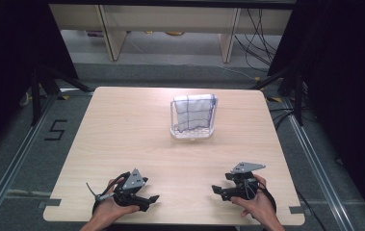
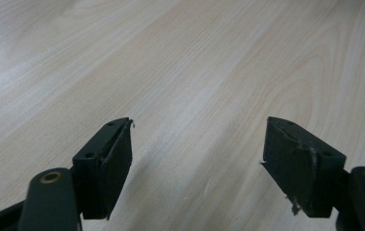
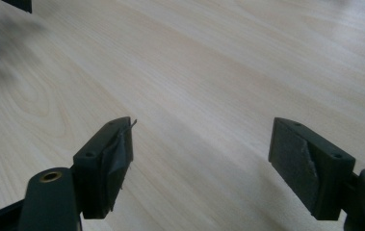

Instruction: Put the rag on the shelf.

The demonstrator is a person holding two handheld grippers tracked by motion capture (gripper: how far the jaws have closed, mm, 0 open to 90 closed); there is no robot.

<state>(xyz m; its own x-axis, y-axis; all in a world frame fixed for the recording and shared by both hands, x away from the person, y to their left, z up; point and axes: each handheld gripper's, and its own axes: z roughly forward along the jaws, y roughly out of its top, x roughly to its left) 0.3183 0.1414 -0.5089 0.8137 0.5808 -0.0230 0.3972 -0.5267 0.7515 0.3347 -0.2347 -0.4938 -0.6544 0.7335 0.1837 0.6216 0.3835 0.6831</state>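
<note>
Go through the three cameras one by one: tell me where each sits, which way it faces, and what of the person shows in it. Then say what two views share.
High view: fixed above the person's side, facing forward and down on the wooden table and the white basket holding a checked cloth; forearms, left hand-held gripper and right hand-held gripper show at the bottom.
Left gripper view: rides the left hand-held gripper, looking along its open jaws at bare tabletop.
Right gripper view: rides the right hand-held gripper, jaws open over tabletop.
Shared: both gripper views show the same pale wood grain.
</note>
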